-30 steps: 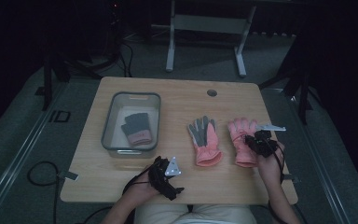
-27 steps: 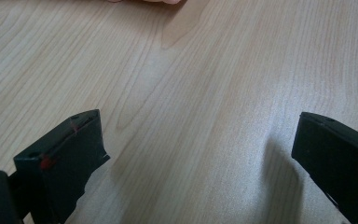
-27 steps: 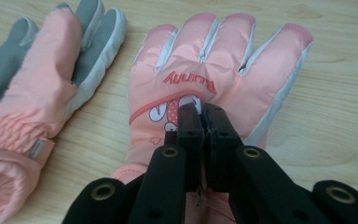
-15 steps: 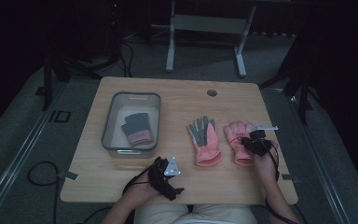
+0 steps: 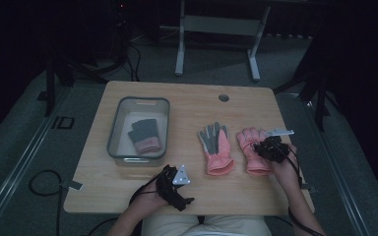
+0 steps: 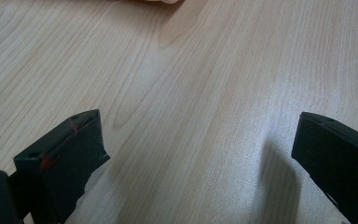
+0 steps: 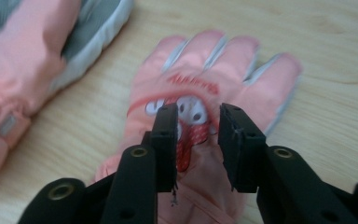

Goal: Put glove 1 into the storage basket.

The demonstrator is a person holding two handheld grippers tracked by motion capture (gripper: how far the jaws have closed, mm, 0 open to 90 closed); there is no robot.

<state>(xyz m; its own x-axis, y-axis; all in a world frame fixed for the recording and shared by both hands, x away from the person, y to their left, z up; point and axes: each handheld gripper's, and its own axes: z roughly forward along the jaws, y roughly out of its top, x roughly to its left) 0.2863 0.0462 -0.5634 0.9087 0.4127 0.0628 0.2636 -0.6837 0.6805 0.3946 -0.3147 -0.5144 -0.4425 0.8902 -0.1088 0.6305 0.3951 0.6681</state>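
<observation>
Two pink gloves lie on the wooden table [image 5: 187, 105]. One glove [image 5: 217, 147] shows its grey palm [image 7: 23, 51]. The other glove [image 5: 249, 142] lies back up, with a printed pattern [image 7: 191, 100]. My right gripper [image 5: 267, 147] hovers low over that glove's back. Its jaws [image 7: 198, 114] have just been opening and stand apart, with the glove's fabric in the gap but not pinched. My left gripper [image 5: 177, 189] rests near the table's front edge, jaws [image 6: 200, 135] wide open over bare wood.
A clear plastic bin [image 5: 113, 135] stands at the left of the table, with a dark glove with a pink cuff [image 5: 144, 135] inside. A round cable hole [image 5: 223, 97] sits near the far edge. Cables trail on the floor at the left.
The right gripper has shifted slightly to the left over the pink glove. The left hand and its gripper have stayed where they were.
</observation>
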